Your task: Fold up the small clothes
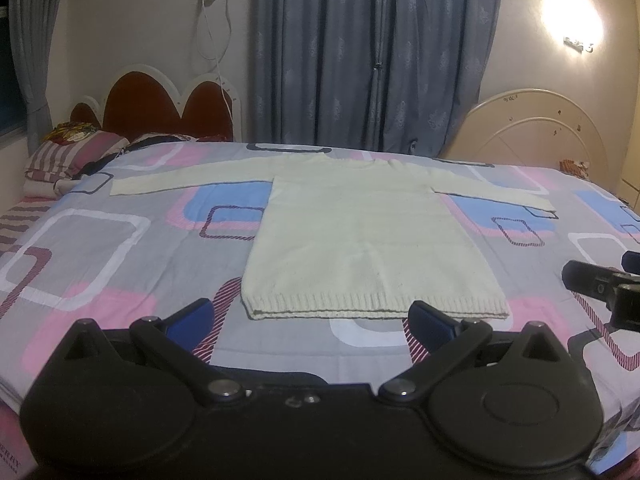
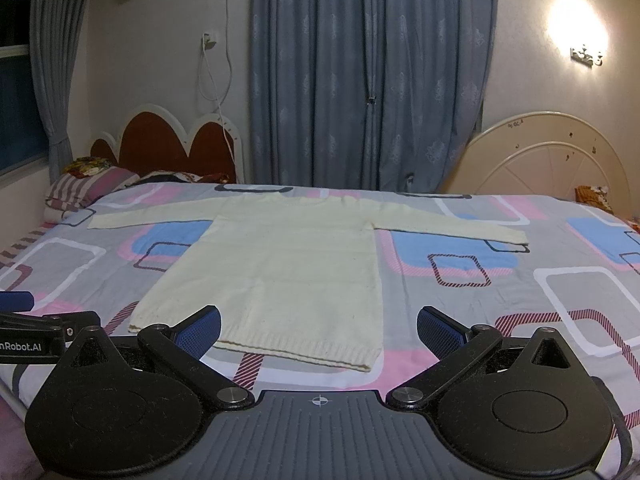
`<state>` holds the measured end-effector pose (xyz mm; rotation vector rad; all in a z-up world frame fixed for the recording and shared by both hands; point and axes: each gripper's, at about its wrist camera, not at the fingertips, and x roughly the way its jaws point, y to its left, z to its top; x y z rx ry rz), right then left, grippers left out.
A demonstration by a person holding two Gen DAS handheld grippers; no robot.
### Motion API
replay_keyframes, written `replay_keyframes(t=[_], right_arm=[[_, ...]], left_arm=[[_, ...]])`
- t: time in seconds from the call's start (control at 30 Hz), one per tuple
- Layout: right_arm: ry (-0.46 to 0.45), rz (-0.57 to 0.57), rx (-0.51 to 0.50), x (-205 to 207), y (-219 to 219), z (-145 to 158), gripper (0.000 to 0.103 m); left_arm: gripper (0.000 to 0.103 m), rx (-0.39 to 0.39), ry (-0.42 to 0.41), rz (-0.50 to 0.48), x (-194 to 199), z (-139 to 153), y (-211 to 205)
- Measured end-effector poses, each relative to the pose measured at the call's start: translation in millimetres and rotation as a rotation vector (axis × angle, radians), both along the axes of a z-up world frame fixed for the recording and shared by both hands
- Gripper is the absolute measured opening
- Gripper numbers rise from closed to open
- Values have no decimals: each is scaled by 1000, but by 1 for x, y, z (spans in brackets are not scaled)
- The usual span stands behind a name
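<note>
A cream knitted sweater (image 1: 360, 236) lies flat on the bed, both sleeves spread out sideways, ribbed hem nearest me. It also shows in the right wrist view (image 2: 280, 272). My left gripper (image 1: 312, 318) is open and empty, hovering just in front of the hem. My right gripper (image 2: 318, 330) is open and empty, near the hem's right part, with its left blue pad (image 2: 200, 330) over the hem. The right gripper shows at the right edge of the left wrist view (image 1: 616, 288), and the left gripper shows at the left edge of the right wrist view (image 2: 32, 328).
The bed sheet (image 1: 100, 240) is grey with pink, blue and white squares. Striped pillows (image 1: 72, 152) and a red headboard (image 1: 160, 104) are at the far left. Blue curtains (image 1: 360, 52) hang behind. A cream headboard (image 1: 532, 128) leans at the far right.
</note>
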<state>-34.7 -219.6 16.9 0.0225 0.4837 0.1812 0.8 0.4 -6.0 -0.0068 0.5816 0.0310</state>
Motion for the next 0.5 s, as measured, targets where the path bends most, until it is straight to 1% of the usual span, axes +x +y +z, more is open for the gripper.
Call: replay_keyframes(t=[0.23,0.5], right_arm=[[-5,-4,4,1,3,1,103],[-4,-6,9,-1,-3,1,103]], left_arm=[[103,2,-1,1,1,-1,0],[103,-1,1,-1,1,-3,0]])
